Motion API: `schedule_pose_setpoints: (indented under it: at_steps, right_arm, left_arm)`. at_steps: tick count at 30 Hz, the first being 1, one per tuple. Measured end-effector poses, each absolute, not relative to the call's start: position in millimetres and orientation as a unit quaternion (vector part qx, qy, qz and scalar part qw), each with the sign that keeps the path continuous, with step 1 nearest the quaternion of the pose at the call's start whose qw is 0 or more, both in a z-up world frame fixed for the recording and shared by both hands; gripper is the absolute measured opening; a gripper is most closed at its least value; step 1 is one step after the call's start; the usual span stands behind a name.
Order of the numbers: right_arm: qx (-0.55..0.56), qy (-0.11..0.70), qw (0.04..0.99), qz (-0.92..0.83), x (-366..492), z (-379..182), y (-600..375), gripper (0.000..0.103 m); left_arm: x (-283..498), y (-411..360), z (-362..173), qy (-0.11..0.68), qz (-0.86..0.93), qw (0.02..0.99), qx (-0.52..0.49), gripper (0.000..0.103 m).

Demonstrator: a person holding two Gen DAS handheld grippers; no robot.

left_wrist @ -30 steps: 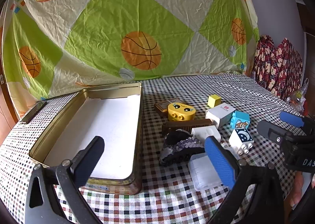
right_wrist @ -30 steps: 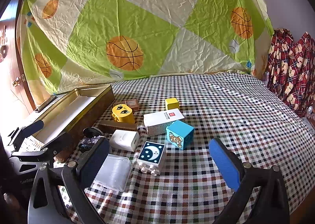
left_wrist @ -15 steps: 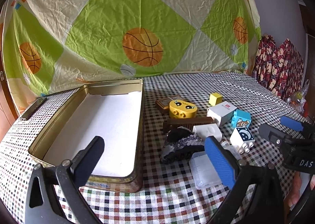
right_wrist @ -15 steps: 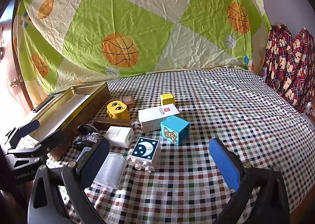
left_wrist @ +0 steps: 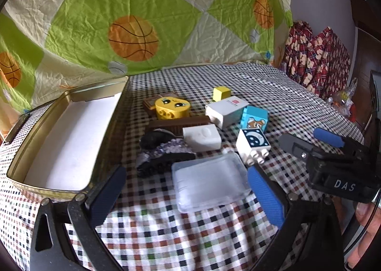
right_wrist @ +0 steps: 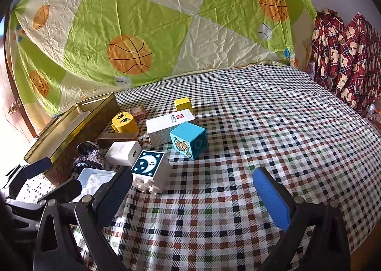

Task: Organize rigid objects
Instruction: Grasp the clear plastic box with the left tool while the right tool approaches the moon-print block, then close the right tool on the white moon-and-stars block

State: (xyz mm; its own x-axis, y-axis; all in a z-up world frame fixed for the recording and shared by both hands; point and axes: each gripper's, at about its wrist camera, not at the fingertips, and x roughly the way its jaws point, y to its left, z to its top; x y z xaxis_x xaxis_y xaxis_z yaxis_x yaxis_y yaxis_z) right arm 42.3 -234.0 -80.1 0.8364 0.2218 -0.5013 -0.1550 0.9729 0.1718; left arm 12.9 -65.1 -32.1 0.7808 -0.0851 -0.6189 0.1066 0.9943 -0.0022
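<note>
The left gripper (left_wrist: pixel 185 197) has moved in over the last second: its fingers, spread wide and holding nothing, now sit either side of the clear plastic case (left_wrist: pixel 209 181), which looks like the first pick. The right gripper (right_wrist: pixel 190 196) is also wide and empty, near the moon block (right_wrist: pixel 150 168). Beyond the case lie a dark rock (left_wrist: pixel 162 151), white charger (left_wrist: pixel 202 137), blue bear block (left_wrist: pixel 253 118) and yellow face block (left_wrist: pixel 172 107). The gold tin (left_wrist: pixel 104 132) stands open and empty at left.
</note>
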Motion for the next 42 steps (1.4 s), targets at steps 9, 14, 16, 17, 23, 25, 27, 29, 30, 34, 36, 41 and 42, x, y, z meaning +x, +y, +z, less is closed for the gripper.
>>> schedule_pose_setpoints:
  at_steps: [9, 14, 16, 17, 23, 25, 27, 29, 30, 34, 36, 41, 42]
  right_arm:
    - [0.088, 0.271, 0.953, 0.098, 43.2, -83.5, -250.2, 0.102]
    - [0.081, 0.273, 0.953, 0.102, 43.9, -81.4, -246.7, 0.102]
    - [0.077, 0.274, 0.953, 0.105, 45.4, -79.5, -243.0, 0.102]
    - [0.071, 0.274, 0.953, 0.108, 46.8, -77.7, -238.8, 0.102]
    - [0.032, 0.288, 0.950, 0.120, 57.1, -75.0, -211.9, 0.101]
    - [0.023, 0.295, 0.947, 0.125, 61.4, -75.0, -203.3, 0.095]
    - [0.017, 0.311, 0.941, 0.128, 68.3, -78.3, -197.2, 0.085]
    - [0.016, 0.321, 0.936, 0.142, 73.1, -81.9, -193.2, 0.077]
    - [0.018, 0.323, 0.935, 0.145, 74.3, -81.8, -192.7, 0.077]
    - [0.028, 0.335, 0.927, 0.164, 77.9, -85.4, -192.6, 0.072]
    - [0.037, 0.326, 0.928, 0.177, 76.0, -84.5, -194.8, 0.068]
    - [0.026, 0.331, 0.926, 0.183, 76.8, -85.0, -190.1, 0.068]
    - [0.018, 0.335, 0.925, 0.178, 77.4, -85.8, -187.5, 0.068]
  left_arm:
    - [33.7, -84.2, -50.0, 0.395, -0.039, 0.917, 0.044, 0.103]
    - [35.4, -71.5, -55.2, 0.408, -0.054, 0.911, 0.005, 0.084]
    - [32.6, -67.6, -53.7, 0.402, -0.061, 0.914, -0.006, 0.084]
    - [31.3, -66.7, -51.8, 0.396, -0.061, 0.916, -0.008, 0.084]
    - [29.7, -53.3, -39.8, 0.368, -0.048, 0.929, -0.006, 0.083]
    - [31.9, -50.4, -38.5, 0.366, -0.046, 0.930, -0.001, 0.083]
    - [33.1, -49.3, -39.7, 0.369, -0.049, 0.928, -0.002, 0.083]
    - [32.7, -49.7, -40.5, 0.370, -0.047, 0.928, 0.001, 0.083]
    - [32.3, -49.2, -40.4, 0.369, -0.045, 0.929, 0.001, 0.083]
    - [27.6, -45.0, -38.4, 0.356, -0.042, 0.933, -0.004, 0.083]
    - [24.1, -44.4, -36.7, 0.347, -0.043, 0.937, -0.003, 0.083]
    - [17.5, -39.5, -32.8, 0.325, -0.046, 0.944, -0.011, 0.083]
    - [17.6, -38.1, -32.4, 0.324, -0.046, 0.945, -0.014, 0.083]
